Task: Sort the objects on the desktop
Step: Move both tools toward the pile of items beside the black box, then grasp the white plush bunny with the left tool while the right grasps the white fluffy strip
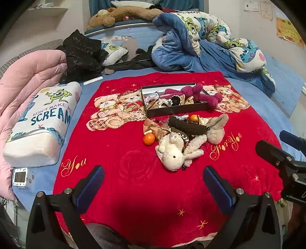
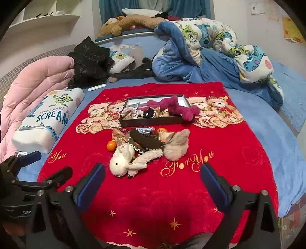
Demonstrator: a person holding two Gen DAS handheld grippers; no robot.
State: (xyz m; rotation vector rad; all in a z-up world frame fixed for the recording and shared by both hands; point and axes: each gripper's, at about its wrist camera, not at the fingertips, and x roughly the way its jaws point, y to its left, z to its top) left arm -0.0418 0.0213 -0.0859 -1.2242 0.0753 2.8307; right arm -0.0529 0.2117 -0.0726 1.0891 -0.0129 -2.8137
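Observation:
A pile of small items lies on the red blanket (image 1: 133, 191): a white plush rabbit (image 1: 172, 153), a grey furry plush (image 1: 217, 128), a dark brown hair clip (image 1: 187, 126), two small oranges (image 1: 148, 139) and gold wrappers. Behind it a black shallow box (image 1: 176, 112) holds hair ties and a magenta plush bow (image 1: 198, 93). My left gripper (image 1: 153, 178) is open and empty, short of the rabbit. My right gripper (image 2: 153, 176) is open and empty, just before the rabbit (image 2: 121, 160), with the box (image 2: 153, 120) beyond.
A white "SCREAM" pillow (image 1: 40, 122) and pink duvet (image 1: 24, 80) lie left. A small white clock (image 1: 20, 177) sits by the pillow. A blue cartoon blanket (image 1: 210, 42), black clothes (image 1: 82, 53) and a brown plush dog (image 1: 122, 15) lie behind.

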